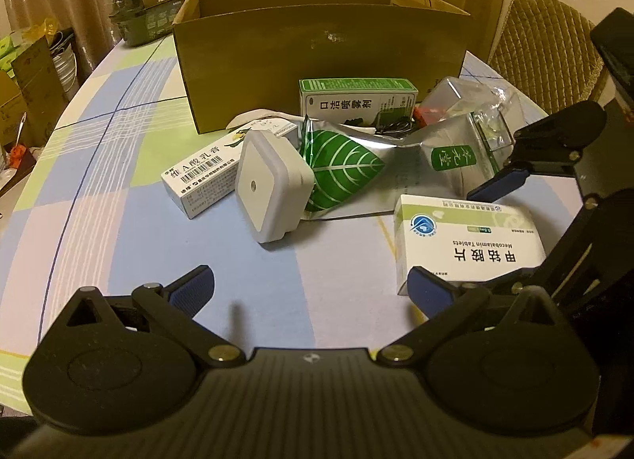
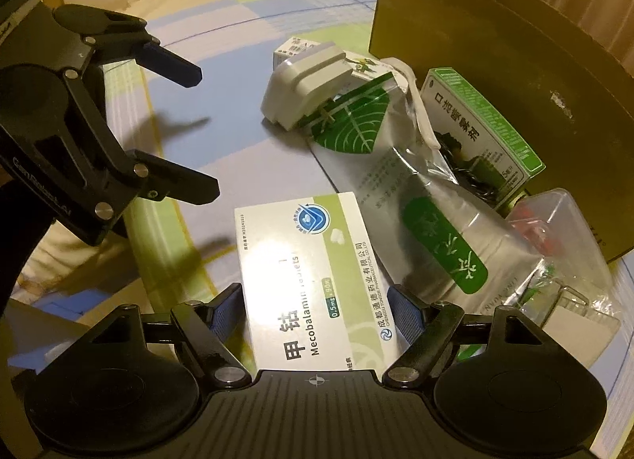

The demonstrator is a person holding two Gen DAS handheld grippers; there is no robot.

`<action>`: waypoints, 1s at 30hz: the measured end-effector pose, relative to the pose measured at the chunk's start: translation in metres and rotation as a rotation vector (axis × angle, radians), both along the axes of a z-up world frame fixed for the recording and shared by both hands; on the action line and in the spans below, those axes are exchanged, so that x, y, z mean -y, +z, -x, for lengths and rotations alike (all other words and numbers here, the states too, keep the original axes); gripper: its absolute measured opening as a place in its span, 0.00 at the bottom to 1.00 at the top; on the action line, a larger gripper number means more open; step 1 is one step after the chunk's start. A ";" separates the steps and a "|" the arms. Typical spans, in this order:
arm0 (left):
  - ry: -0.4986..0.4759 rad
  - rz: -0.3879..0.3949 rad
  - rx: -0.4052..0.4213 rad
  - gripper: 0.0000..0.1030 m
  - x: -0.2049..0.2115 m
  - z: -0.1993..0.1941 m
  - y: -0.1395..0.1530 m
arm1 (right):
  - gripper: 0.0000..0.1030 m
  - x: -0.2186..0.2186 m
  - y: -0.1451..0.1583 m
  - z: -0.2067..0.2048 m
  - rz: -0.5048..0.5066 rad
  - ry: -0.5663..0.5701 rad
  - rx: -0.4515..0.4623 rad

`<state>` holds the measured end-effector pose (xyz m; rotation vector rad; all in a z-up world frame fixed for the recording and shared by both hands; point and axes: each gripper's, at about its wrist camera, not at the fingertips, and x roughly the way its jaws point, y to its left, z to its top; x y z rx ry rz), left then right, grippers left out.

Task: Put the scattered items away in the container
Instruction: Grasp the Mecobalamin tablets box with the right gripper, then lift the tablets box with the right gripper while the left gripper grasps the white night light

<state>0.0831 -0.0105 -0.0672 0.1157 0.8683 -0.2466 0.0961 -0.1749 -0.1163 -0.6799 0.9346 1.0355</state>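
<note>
On the left our left gripper hangs wide open over the checked tablecloth, holding nothing. Mid-table sit the night-light plug and silver tea pouch, right by the cardboard box. Our right gripper is clamped on the Mecobalamin tablets box.

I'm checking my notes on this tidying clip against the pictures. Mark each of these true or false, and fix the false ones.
1. The Mecobalamin tablet box lies between the right hand-held gripper fingers. True.
2. The cardboard box stands open at the top. True.
3. The left hand-held gripper holds the white plug-in night light. False: its jaws are open with nothing between them, and the light lies on the tablecloth.
4. The green leaf-print foil pouch is inside the cardboard box. False: it lies on the table in front of it.
</note>
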 end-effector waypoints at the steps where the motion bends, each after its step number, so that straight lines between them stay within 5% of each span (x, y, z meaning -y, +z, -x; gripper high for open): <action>1: -0.001 0.001 -0.002 0.99 -0.001 0.000 0.000 | 0.71 0.000 0.000 0.000 -0.002 -0.007 -0.005; 15: -0.050 0.008 -0.002 0.99 -0.001 0.001 0.003 | 0.68 0.029 0.022 0.030 -0.167 -0.223 0.025; 30: -0.089 -0.095 0.092 0.95 -0.005 -0.032 0.005 | 0.68 0.043 0.050 0.023 -0.299 -0.479 0.134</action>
